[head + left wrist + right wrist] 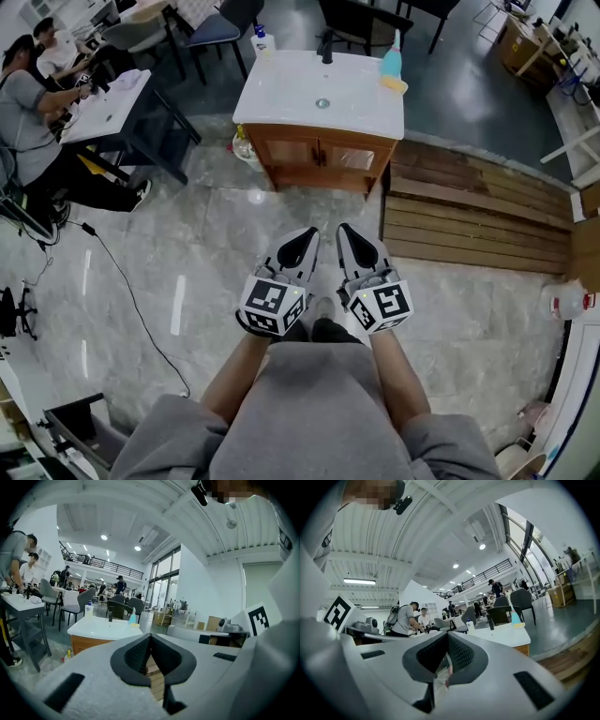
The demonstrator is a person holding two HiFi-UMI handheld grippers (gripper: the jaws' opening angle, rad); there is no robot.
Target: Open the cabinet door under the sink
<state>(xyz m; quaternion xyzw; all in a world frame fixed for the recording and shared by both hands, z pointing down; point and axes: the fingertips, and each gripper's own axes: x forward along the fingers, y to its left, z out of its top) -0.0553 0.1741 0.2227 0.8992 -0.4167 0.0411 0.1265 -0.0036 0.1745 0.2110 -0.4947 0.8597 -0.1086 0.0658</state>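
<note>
The sink unit stands ahead of me in the head view: a white basin top (281,98) over a wooden cabinet (319,161) whose two doors are shut, with small dark handles at the centre seam. My left gripper (307,234) and right gripper (347,231) hang side by side close to the body, a good way short of the cabinet, and point toward it. Both are shut with nothing between the pads. In the left gripper view the cabinet (86,644) shows left of the left gripper (150,637). The right gripper (446,635) shows the basin top (508,636) to its right.
A black faucet (326,45), a white bottle (262,39) and a blue spray bottle (391,62) stand on the basin top. Wooden planks (469,211) lie right of the cabinet. People sit at a table (108,103) to the left. A cable (131,300) crosses the floor.
</note>
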